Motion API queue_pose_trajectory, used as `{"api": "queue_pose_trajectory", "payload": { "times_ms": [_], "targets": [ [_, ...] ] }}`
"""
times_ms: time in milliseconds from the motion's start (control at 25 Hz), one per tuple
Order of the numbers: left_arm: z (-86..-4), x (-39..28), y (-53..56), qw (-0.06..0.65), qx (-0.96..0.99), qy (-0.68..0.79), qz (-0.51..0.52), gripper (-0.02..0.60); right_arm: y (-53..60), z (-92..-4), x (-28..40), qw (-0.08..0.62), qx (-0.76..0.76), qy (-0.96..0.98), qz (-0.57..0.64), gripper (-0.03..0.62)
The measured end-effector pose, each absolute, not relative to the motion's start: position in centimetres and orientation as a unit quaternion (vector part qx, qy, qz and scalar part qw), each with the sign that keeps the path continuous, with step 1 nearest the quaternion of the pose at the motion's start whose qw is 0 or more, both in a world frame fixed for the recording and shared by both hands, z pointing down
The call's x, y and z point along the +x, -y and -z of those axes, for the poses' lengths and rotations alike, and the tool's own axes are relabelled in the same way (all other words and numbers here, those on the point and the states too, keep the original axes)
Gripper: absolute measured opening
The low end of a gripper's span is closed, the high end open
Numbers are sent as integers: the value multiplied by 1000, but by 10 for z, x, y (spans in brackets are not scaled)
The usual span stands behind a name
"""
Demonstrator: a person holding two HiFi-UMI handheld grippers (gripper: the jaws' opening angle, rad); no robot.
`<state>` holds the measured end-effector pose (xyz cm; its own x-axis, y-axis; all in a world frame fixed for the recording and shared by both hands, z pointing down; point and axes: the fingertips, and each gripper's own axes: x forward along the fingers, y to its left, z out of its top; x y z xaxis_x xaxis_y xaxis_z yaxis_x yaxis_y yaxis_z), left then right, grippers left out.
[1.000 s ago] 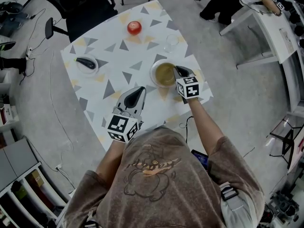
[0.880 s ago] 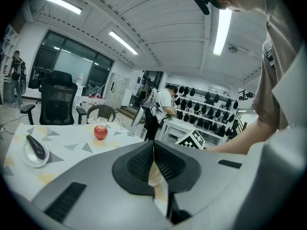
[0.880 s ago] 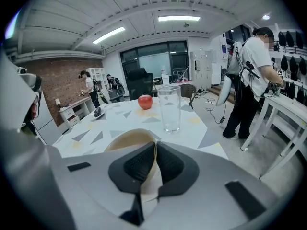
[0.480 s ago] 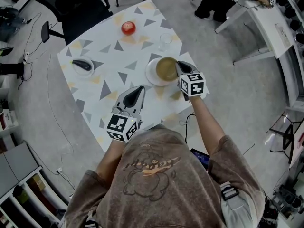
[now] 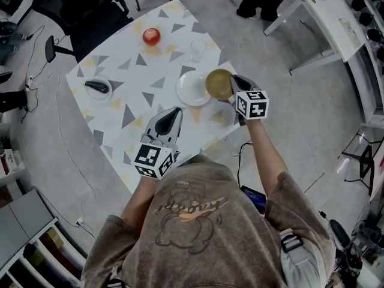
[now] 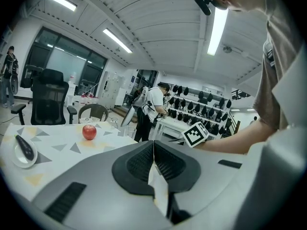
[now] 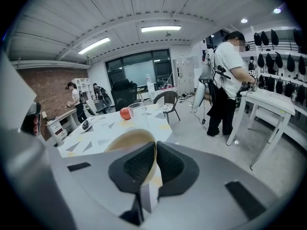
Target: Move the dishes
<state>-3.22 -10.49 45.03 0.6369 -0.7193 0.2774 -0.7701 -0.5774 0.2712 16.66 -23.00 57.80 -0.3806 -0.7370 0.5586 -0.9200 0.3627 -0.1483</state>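
My right gripper (image 5: 234,83) (image 7: 154,164) is shut on the rim of a tan bowl (image 5: 219,83) (image 7: 130,143) and holds it up, just right of a white plate (image 5: 192,89) that lies bare on the table. My left gripper (image 5: 172,118) (image 6: 153,163) hovers over the table's near part, shut with nothing between its jaws. At the table's left a small white dish (image 5: 98,89) (image 6: 22,152) carries a dark object.
The white table (image 5: 129,71) has a grey and yellow triangle pattern. A red apple (image 5: 151,36) (image 6: 88,132) and a clear glass (image 5: 198,48) stand at its far side. A black office chair (image 5: 90,17) is behind it, a person (image 7: 225,80) at a white bench to the right.
The right gripper has lifted the bowl off the white plate and carried it to the right. The plate now lies uncovered. The left gripper has stayed in place.
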Motion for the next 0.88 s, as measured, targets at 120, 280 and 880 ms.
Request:
{"api": "queue_pose_trajectory", "payload": {
  "times_ms": [120, 280, 880],
  "targets": [
    [-451, -28, 104, 186, 888, 415, -71, 20, 223, -583, 180, 200, 528, 790, -238, 21],
    [-452, -24, 101, 187, 890, 409, -74, 20, 214, -597, 193, 200, 540, 776, -257, 21],
    [-455, -17, 97, 185, 895, 396, -90, 20, 190, -641, 226, 158, 580, 728, -331, 21]
  ]
}}
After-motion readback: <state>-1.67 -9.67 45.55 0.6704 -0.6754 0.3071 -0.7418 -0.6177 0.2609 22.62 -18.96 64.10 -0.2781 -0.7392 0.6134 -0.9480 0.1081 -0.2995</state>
